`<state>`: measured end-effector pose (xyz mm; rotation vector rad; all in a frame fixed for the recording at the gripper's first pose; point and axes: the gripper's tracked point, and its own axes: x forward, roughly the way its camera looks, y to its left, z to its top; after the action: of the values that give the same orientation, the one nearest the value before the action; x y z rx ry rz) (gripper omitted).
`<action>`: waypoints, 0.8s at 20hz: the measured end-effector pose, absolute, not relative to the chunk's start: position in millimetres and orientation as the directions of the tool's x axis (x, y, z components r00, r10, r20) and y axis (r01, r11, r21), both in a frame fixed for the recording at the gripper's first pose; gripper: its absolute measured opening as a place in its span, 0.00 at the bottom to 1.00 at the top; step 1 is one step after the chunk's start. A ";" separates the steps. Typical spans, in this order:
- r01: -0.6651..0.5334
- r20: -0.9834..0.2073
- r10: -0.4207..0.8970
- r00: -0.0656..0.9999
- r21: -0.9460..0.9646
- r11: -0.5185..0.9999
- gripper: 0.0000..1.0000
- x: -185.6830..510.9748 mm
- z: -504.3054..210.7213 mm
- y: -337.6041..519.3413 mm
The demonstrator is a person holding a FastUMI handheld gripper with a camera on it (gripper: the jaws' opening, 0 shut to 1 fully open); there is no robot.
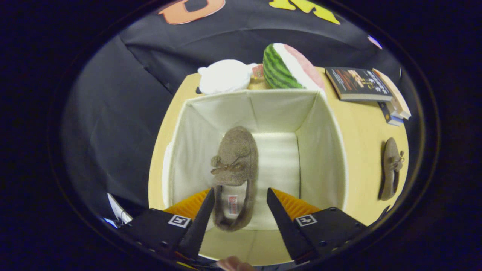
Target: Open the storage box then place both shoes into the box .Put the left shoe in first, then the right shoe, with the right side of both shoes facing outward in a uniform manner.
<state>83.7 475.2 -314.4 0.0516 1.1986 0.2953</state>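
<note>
An open white fabric storage box [327, 158] stands on the yellow table. Inside it, a brown fuzzy shoe [235, 158] with a small bow lies flat on the box floor along the left wall, toe pointing away from me. My gripper [241, 195] hangs above the near end of the box, open, with the shoe's heel showing below the gap between the fingers. The right finger stands clear of the shoe; the left finger lines up with its left edge. A second brown shoe [391, 169] lies on the table to the right of the box.
Behind the box sit a white plush [224, 77] and a watermelon-slice cushion [288, 67]. A stack of books [367, 88] lies at the far right of the table [361, 131]. A fingertip [233, 263] shows below the gripper.
</note>
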 end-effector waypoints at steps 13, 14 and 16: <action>-0.297 -0.767 0.315 0.559 0.170 0.940 0.96 95.3 -185.0 351.3; -0.286 -0.774 0.309 0.553 0.172 0.943 0.97 99.6 -191.1 332.5; -0.256 -0.783 0.292 0.550 0.175 0.951 0.97 111.3 -205.4 290.3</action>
<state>111.3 290.3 -205.4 0.0419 0.9342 0.3239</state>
